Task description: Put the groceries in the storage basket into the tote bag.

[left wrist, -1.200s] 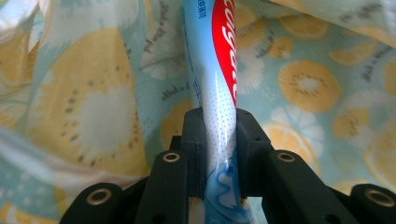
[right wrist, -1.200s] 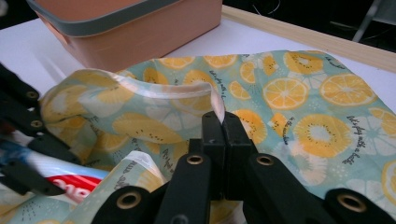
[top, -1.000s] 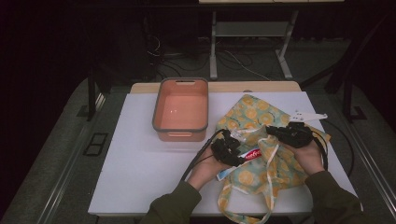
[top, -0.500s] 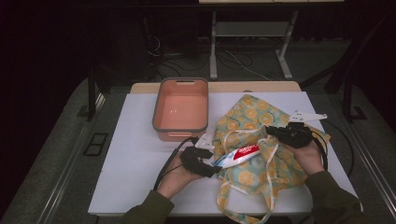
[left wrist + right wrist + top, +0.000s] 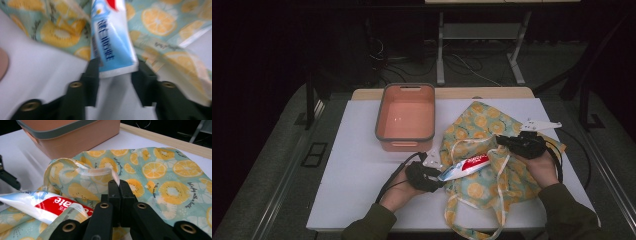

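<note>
A red, white and blue toothpaste tube lies across the mouth of a lemon-print cloth bag on the white table. My left gripper is at the tube's flat crimped end. Its jaws have just been closing and now pinch that end from both sides. My right gripper rests on the bag, its jaws shut on the bag's white ribbon edge. This holds the opening up beside the tube.
An orange basin with a grey rim stands behind the left hand, close to the bag's left edge; its wall is also in the right gripper view. The bag's long white straps trail toward the table's front edge.
My left gripper has moved to the left, away from the bag's mouth, and the toothpaste tube has slid left with it. The right gripper and the bag have kept still.
</note>
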The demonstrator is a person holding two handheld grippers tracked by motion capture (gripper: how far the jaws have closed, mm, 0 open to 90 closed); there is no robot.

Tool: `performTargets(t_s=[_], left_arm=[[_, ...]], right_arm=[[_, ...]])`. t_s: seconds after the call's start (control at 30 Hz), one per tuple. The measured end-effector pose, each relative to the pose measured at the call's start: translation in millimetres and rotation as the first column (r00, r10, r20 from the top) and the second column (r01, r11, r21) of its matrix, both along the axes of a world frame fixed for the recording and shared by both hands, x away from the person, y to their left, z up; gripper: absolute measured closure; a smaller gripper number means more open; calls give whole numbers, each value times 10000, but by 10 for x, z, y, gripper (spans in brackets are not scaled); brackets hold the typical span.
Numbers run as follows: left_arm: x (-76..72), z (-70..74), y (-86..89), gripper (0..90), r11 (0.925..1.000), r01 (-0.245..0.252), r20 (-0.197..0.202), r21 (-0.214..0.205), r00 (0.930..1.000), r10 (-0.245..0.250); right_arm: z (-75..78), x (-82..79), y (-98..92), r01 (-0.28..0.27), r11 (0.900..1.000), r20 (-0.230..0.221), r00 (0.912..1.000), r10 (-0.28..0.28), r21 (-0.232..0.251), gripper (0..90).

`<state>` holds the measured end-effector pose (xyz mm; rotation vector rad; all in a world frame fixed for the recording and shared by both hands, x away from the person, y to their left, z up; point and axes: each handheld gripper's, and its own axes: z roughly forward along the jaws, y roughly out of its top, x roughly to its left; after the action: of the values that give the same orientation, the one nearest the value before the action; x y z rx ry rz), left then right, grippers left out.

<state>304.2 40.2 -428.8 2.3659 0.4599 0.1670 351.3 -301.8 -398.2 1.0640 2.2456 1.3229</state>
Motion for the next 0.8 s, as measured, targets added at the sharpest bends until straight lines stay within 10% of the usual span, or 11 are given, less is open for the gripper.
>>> performTargets(t_s=[0.23,0.8], left_arm=[[39,42,-14,816,9996,-117,863,259,9962,95],[73,97,-351,895,9990,420,710,-152,9966,-408]], right_arm=[[-7,1,21,-21,10000,-3,10000,21,-84,895],[117,-54,102,-262,9992,468,9986,248,288,895]])
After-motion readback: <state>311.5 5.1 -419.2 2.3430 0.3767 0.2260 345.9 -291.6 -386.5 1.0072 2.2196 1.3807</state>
